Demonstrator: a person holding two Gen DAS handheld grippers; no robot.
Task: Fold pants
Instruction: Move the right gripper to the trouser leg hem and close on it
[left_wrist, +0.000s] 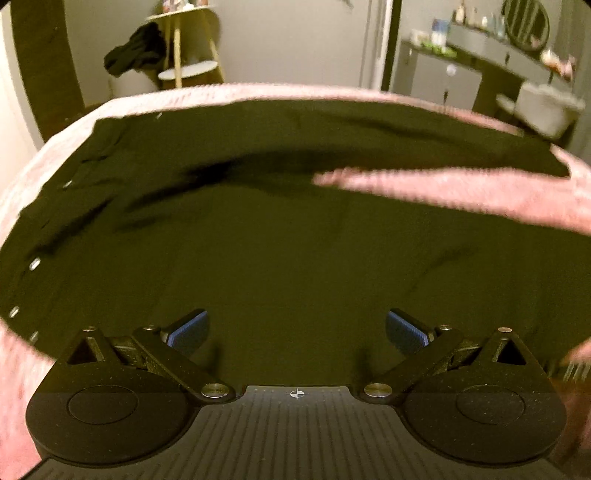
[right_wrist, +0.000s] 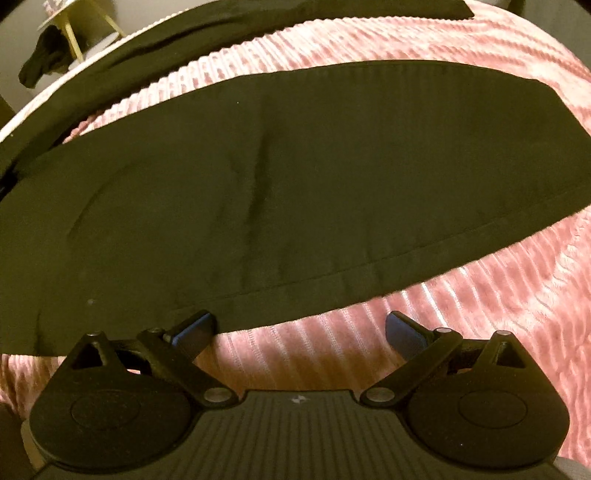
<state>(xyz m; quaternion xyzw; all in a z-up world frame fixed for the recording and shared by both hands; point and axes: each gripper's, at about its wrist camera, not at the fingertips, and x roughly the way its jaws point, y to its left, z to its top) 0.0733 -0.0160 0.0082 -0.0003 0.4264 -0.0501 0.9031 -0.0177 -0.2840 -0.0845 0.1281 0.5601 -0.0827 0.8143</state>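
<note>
A: Where are the dark olive-black cotton pants (left_wrist: 280, 236) lying?

B: Spread flat on the pink ribbed-knit bed cover (right_wrist: 461, 295). Waist end with metal snaps is sitting at the left edge of the left view, and the two legs are fanning apart with a pink wedge showing between them.

A: Why laid out like that?

B: Probably so one leg can be brought over the other for the first lengthwise fold. No fold is showing yet, so I'm judging the task as barely started.

A: Left tool (left_wrist: 297, 330)?

B: Hovering over the seat or thigh area, blue pads spread wide, gripping nothing.

A: Right tool (right_wrist: 299, 330)?

B: Also spread wide and empty. Its left pad is sitting just at the near leg's long edge, the right pad over bare cover. It seems to be lining up to pinch that edge.

A: Containers?

B: None on the bed. In the background a pale wooden tiered stand (left_wrist: 192, 48) is carrying a crumpled black garment (left_wrist: 135, 50), and a grey cabinet (left_wrist: 436, 74) has small items on top, too blurred to name.
</note>
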